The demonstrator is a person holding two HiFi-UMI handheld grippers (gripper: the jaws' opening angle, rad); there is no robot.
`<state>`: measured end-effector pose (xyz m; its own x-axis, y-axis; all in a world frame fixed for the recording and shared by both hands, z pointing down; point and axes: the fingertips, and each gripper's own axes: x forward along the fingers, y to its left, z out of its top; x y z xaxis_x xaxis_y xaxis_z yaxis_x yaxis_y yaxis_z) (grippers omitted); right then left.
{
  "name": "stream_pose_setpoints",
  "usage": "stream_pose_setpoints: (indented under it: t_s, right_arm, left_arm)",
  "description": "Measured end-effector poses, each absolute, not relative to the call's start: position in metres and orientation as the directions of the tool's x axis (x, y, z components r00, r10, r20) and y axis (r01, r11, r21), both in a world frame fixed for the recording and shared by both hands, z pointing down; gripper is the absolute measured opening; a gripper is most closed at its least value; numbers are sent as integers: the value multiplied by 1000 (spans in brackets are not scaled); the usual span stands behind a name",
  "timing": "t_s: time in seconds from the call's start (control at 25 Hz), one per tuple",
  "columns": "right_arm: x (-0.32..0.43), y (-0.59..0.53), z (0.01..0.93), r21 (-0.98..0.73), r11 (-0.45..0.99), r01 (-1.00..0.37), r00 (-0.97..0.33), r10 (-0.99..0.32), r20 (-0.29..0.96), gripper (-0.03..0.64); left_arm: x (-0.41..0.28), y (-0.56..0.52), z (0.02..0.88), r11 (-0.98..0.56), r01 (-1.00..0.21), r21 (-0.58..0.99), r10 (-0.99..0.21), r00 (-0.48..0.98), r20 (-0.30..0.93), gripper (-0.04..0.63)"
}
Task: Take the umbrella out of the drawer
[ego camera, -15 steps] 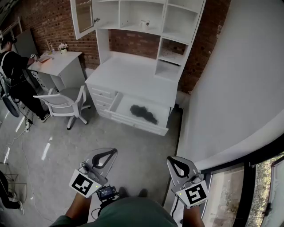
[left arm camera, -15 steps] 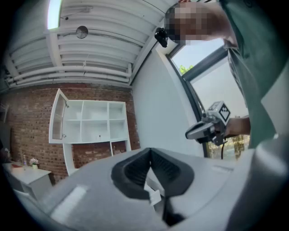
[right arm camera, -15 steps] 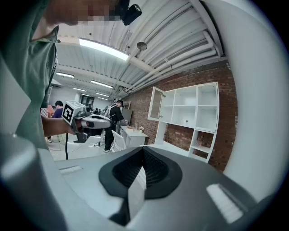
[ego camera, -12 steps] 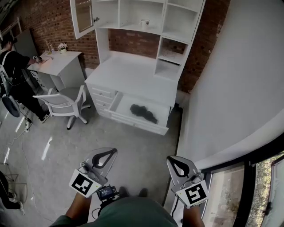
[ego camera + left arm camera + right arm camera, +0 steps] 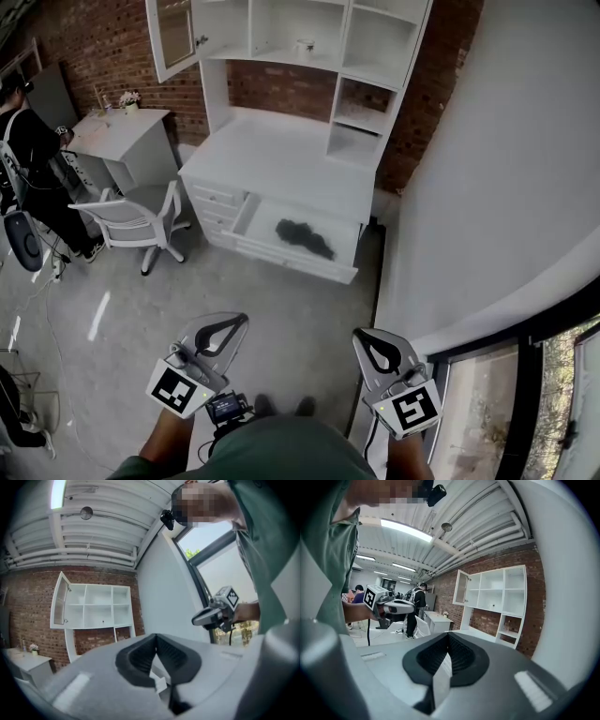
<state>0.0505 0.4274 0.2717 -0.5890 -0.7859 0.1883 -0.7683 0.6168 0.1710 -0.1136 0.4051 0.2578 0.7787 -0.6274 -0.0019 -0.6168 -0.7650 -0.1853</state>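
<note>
A crumpled black umbrella (image 5: 303, 236) lies inside the open drawer (image 5: 292, 264) of a white desk (image 5: 281, 159) across the floor in the head view. Both grippers are held low and near my body, far short of the drawer. My left gripper (image 5: 240, 322) is shut with nothing in it, its dark pads meeting at the tip (image 5: 156, 636). The right gripper (image 5: 362, 338) is shut and empty too, its jaws closed together (image 5: 448, 635). Each gripper view shows the other gripper off to the side, the right gripper (image 5: 212, 616) and the left gripper (image 5: 393, 606).
A white hutch with open shelves (image 5: 300, 37) stands on the desk. A grey swivel chair (image 5: 131, 217) and a small white desk (image 5: 122, 131) are at the left, with a person (image 5: 28, 159) beside them. A white wall (image 5: 487, 187) and a window (image 5: 525, 403) run along the right.
The person at the small desk has drawn back to the left. Both grippers have kept their places.
</note>
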Motion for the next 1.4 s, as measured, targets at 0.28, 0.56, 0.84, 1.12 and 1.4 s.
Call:
stream_pose_setpoints:
  t_s: [0.28, 0.56, 0.84, 1.12, 1.4]
  right_arm:
    - [29, 418, 268, 143, 601, -786, -578, -798, 173, 6]
    - [9, 408, 266, 128, 550, -825, -529, -832, 166, 6]
    - [8, 396, 271, 129, 534, -836, -510, -842, 176, 6]
    - [23, 358, 274, 120, 555, -823, -534, -828, 172, 6]
    - [54, 303, 278, 107, 598, -794, -578, -798, 169, 6]
  left_arm:
    - [-136, 397, 259, -776, -606, -173, -614, 789, -8, 3]
    - [-158, 386, 262, -802, -573, -170, -579, 815, -14, 3]
    - [-160, 374, 264, -815, -555, -164, -561, 828, -15, 3]
    - [-145, 343, 265, -804, -568, -175, -577, 817, -2, 3]
    - [-113, 296, 268, -775, -606, -179, -618, 786, 18, 3]
